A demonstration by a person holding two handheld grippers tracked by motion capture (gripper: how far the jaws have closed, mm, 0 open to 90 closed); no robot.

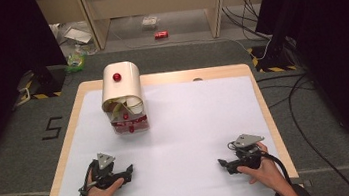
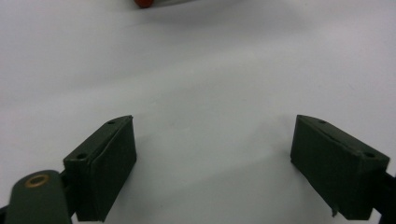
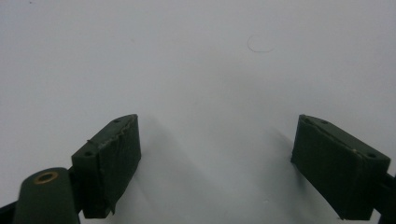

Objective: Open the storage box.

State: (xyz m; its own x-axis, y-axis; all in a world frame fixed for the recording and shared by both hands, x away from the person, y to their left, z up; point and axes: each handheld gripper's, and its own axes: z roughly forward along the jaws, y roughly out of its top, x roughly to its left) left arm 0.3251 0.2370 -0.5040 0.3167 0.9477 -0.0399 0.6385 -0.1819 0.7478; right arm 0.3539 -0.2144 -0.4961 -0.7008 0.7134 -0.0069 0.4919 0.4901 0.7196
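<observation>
Jaws of the left hand-held gripper (image 1: 130, 173) and right hand-held gripper (image 1: 221, 163) stand wide, holding nothing, low on the white surface (image 1: 201, 125). Breadbox (image 1: 122, 98) sits well apart, far-left.

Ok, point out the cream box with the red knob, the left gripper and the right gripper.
cream box (image 1: 121, 87), high view, curved top below the knob
left gripper (image 2: 212, 154), left gripper view, midway between its tips
right gripper (image 3: 217, 156), right gripper view, midway between its tips
</observation>
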